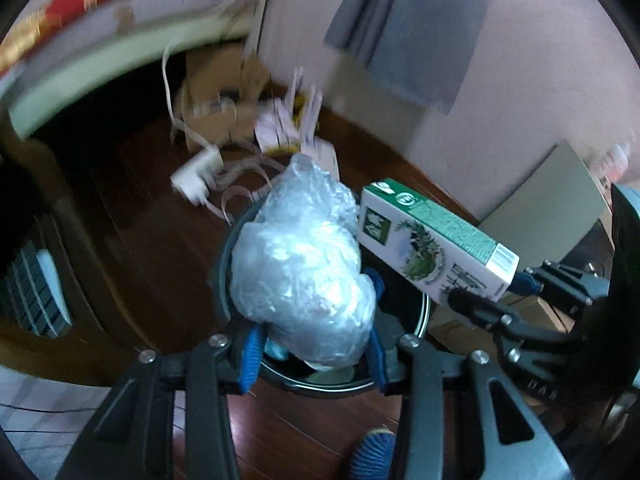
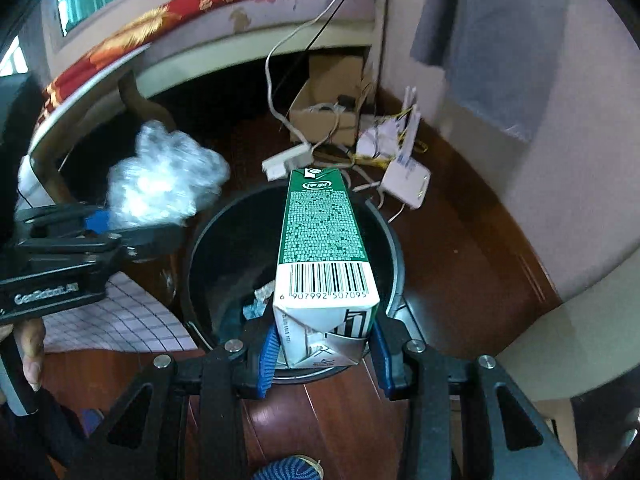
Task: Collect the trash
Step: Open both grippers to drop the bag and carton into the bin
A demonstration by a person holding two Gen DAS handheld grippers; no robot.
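Trash first: your left view shows the left tongs [image 1: 314,354] clamping a crumpled plastic wad [image 1: 300,268] above the bin [image 1: 422,316]. Your right view shows the right tongs [image 2: 322,354] gripping a milk carton [image 2: 324,256], long axis pointing away, over the bin's mouth.

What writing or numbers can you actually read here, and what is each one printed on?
"6 907992 507095": under the barcode on the green and white carton.
"GenRobot.AI", slightly blurred: on the body of the left gripper.
White logo at the carton's top end: too small to read.
Fine print on its green side and vertical characters on its front: unreadable.
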